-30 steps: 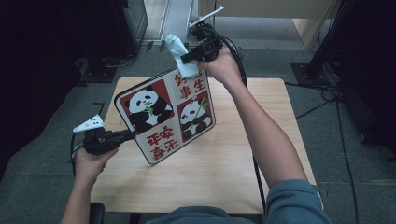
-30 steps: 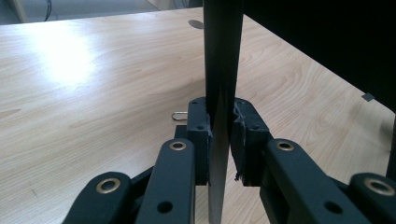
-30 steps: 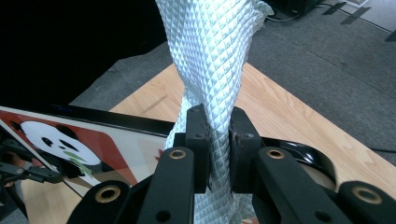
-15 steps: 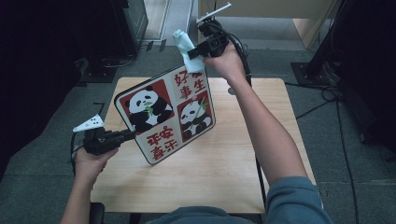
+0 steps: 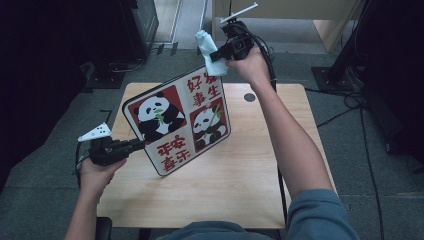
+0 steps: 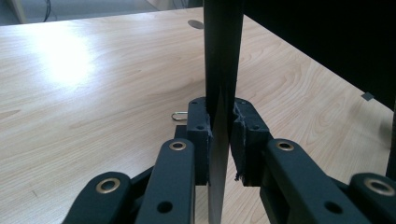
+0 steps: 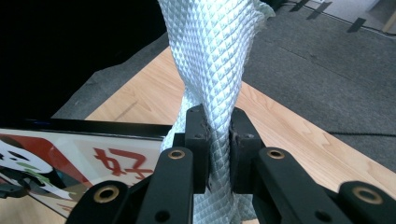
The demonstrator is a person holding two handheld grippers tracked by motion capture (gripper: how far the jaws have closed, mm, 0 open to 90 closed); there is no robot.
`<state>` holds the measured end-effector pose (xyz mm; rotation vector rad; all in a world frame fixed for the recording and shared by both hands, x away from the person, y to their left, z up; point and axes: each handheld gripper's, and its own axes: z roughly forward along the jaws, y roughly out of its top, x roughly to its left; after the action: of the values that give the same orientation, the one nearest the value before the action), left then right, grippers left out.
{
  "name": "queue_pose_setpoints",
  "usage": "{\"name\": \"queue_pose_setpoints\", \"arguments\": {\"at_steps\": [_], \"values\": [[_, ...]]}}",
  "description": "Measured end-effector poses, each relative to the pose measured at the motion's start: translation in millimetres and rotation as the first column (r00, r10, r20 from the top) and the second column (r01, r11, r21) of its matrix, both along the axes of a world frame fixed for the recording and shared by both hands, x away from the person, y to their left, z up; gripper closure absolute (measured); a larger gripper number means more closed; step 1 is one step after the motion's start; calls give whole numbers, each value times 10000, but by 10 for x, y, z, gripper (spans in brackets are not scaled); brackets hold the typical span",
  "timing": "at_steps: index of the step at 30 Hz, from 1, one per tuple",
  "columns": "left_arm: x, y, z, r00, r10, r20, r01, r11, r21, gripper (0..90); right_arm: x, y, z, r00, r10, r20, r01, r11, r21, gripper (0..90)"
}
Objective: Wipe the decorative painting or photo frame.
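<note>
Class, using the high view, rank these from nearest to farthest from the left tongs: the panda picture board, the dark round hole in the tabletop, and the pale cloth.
1. Panda picture board: its lower left edge is clamped in the left tongs.
2. Dark round hole: in the tabletop, right of the board's top.
3. Pale cloth: held by the right tongs above the table's far edge.

A light wooden table [image 5: 240,180] with rounded corners stands on grey carpet [image 5: 45,200]. A round dark cable port [image 5: 249,97] sits near its far edge, and a bright glare lies across the wood in the left gripper view. Black cables [image 5: 367,165] trail over the floor at the right. Beyond the table, a pale wooden cabinet [image 5: 300,15] stands at the back, and a dark furniture piece [image 5: 142,22] at the left. The left side lies in deep shadow.
</note>
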<state>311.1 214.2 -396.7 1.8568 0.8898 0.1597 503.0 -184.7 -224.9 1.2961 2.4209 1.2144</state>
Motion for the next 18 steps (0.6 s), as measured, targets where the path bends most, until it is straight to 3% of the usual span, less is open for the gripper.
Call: {"name": "queue_pose_setpoints", "arguments": {"at_steps": [18], "values": [[-1,4,0,10000,36,38,-36,10000,41,789,-12,-216,-149,9996,-269,-89,267,9995,-171,815]]}}
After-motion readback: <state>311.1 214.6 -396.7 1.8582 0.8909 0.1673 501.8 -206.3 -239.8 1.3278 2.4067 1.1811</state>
